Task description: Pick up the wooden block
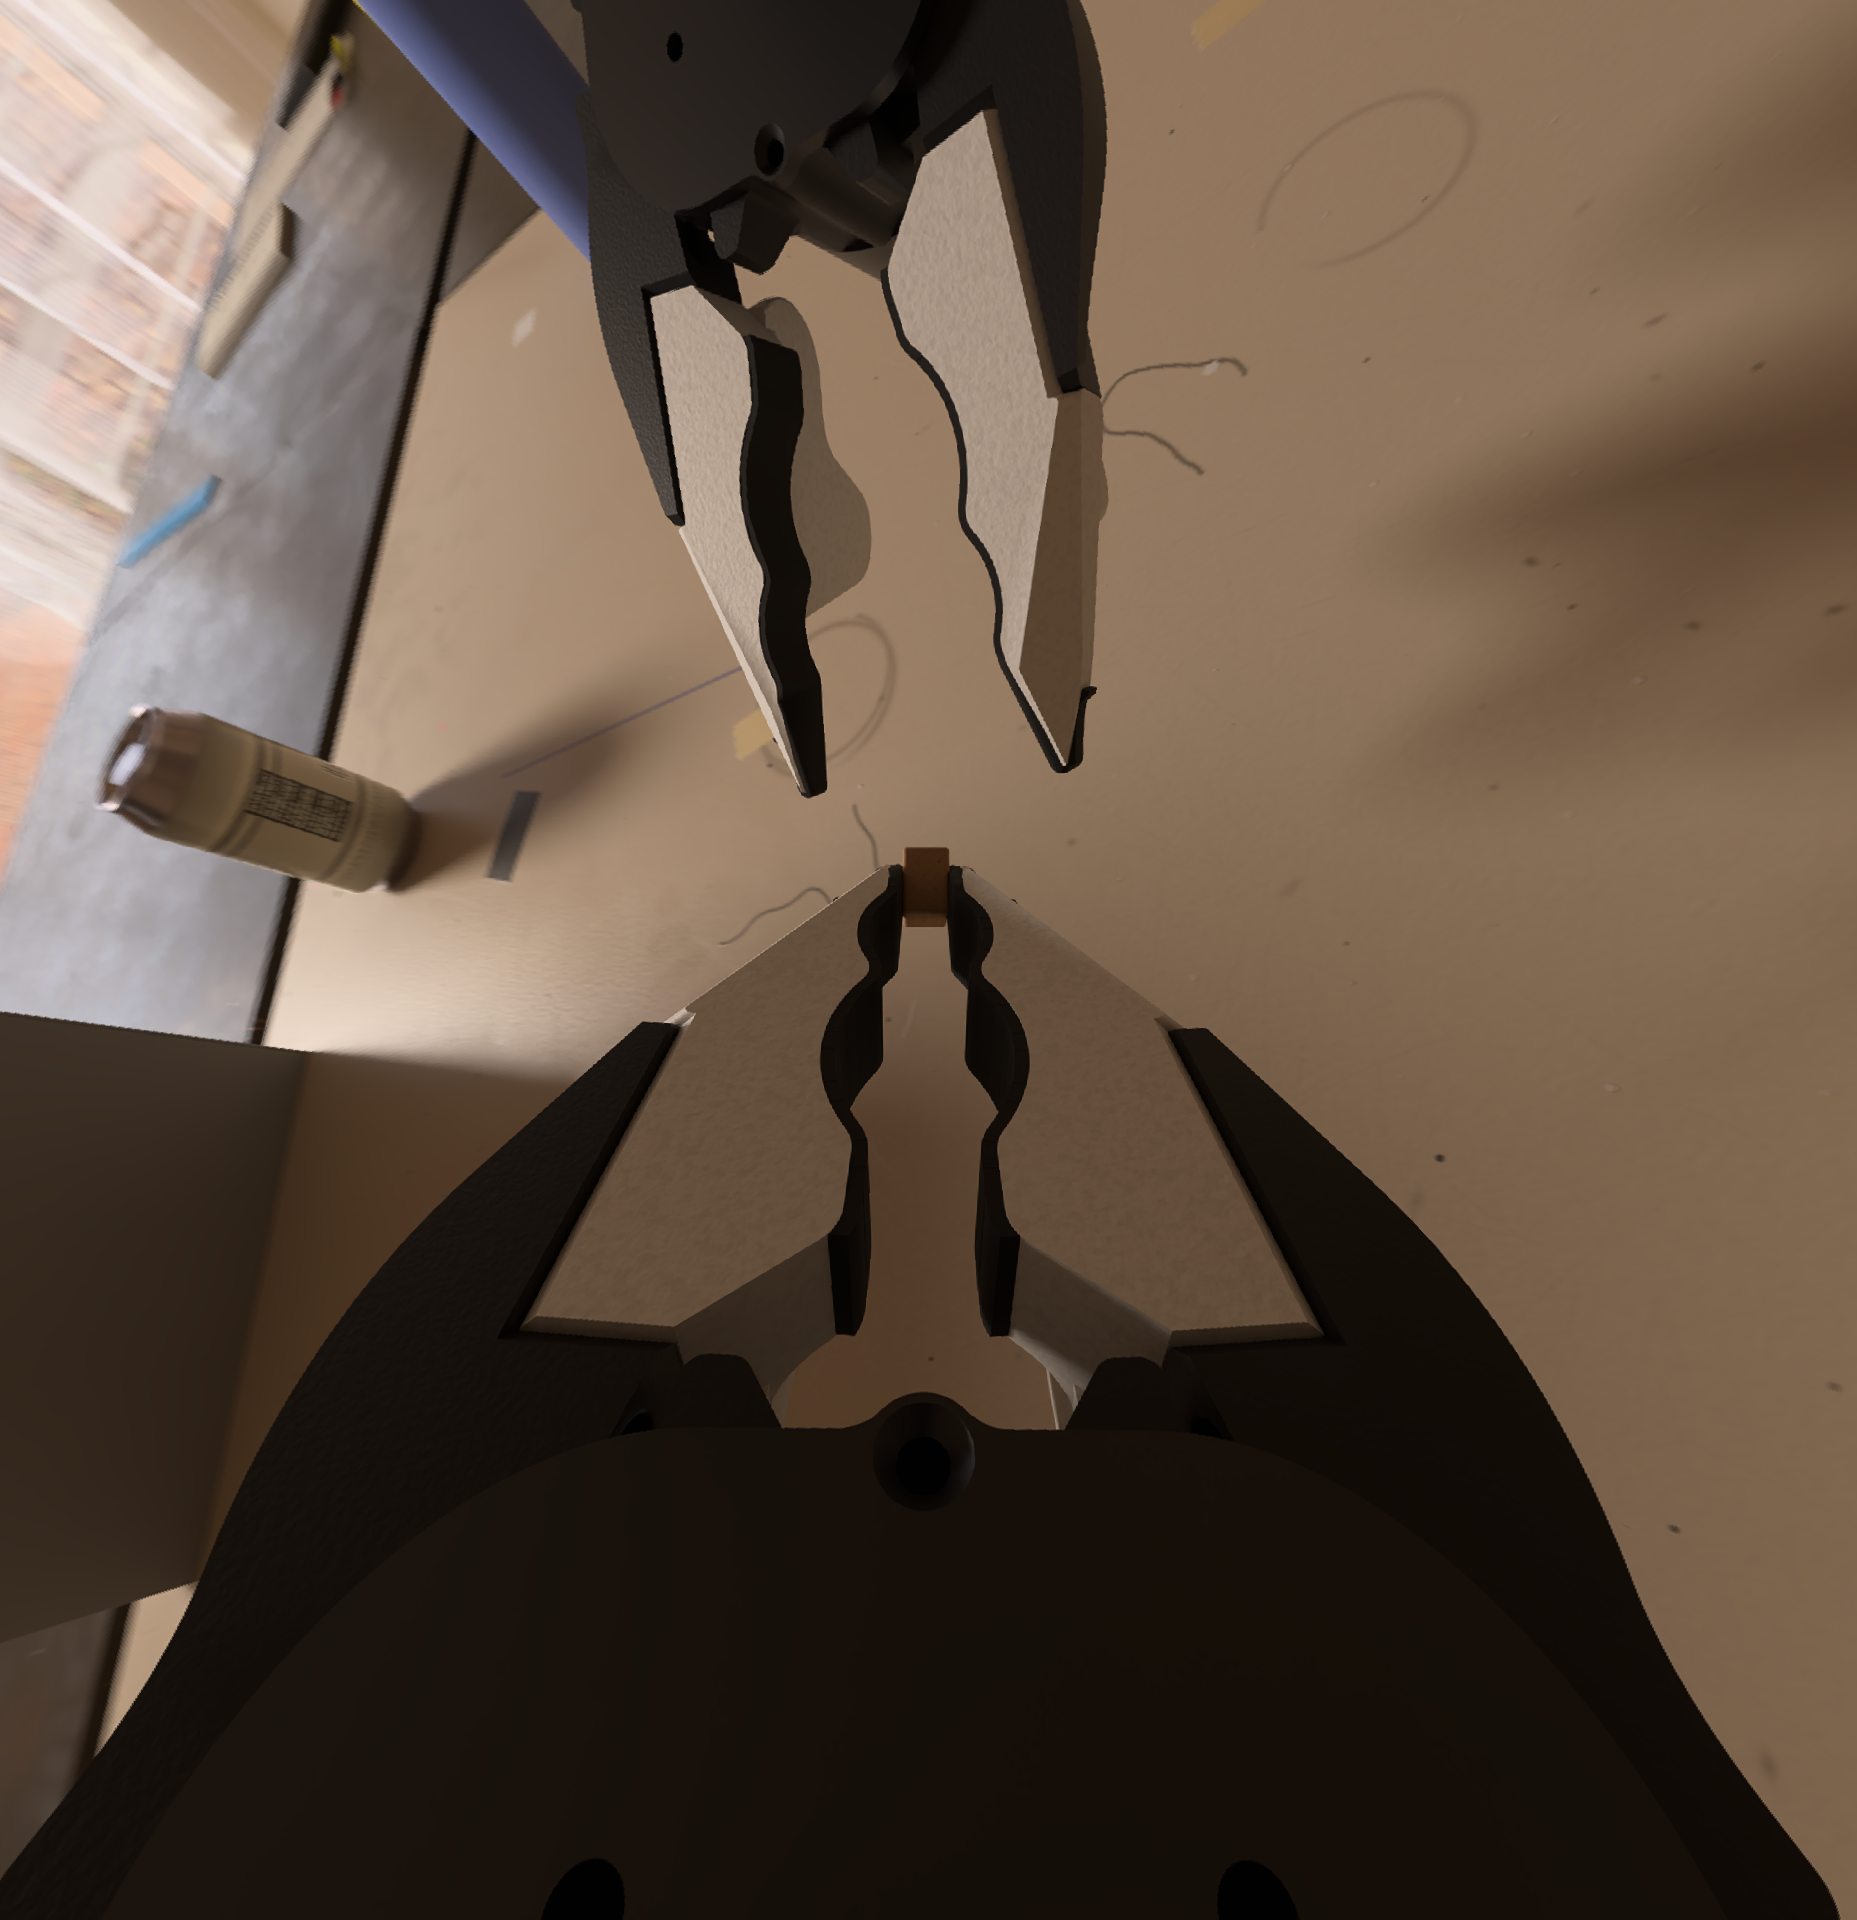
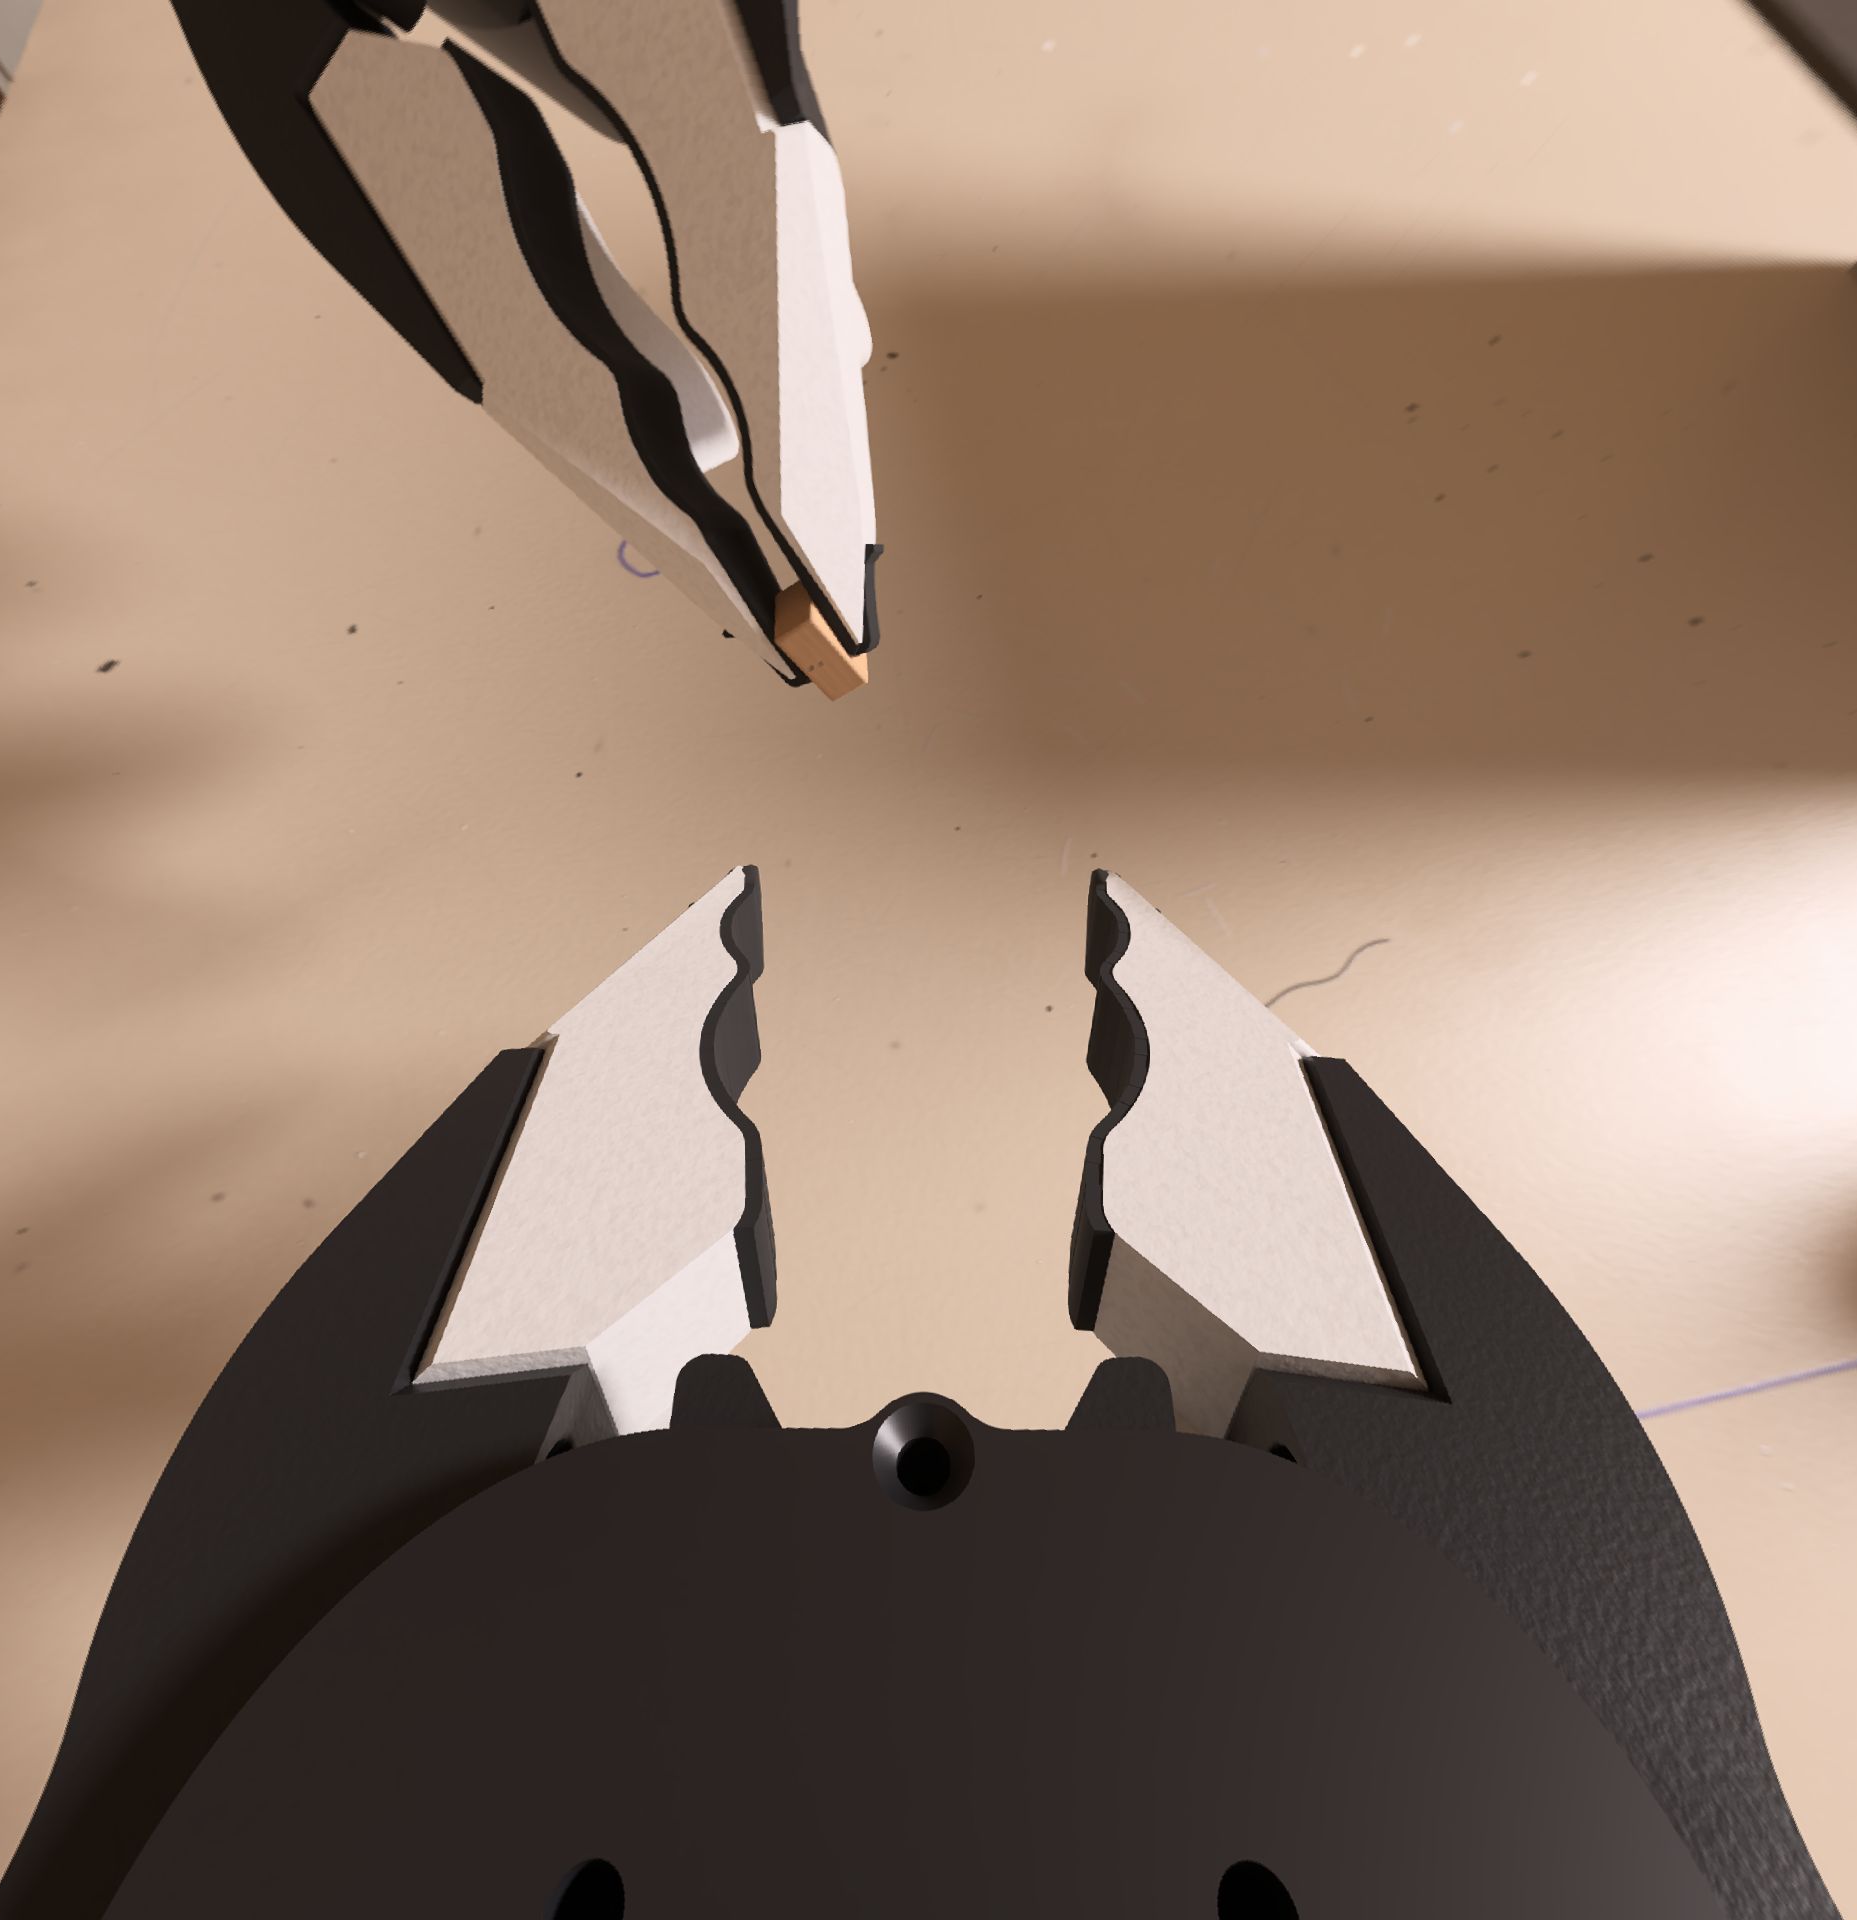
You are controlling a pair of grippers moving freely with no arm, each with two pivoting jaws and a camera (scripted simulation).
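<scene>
A small light-brown wooden block (image 1: 925, 885) sits pinched between the tips of my left gripper (image 1: 925, 881), which is shut on it. The right wrist view shows the same block (image 2: 822, 649) clamped at the left gripper's (image 2: 822, 636) tips, above the tan table. My right gripper (image 2: 922, 878) is open and empty, its tips facing the block from a short distance. In the left wrist view the right gripper (image 1: 939, 777) hangs open just beyond the block, not touching it.
A cream canister with a metal cap (image 1: 254, 798) lies on its side at the tan table's (image 1: 1423, 831) left edge. A dark grey ledge (image 1: 228, 582) runs beyond that edge. A box-like block (image 1: 124, 1299) stands at lower left.
</scene>
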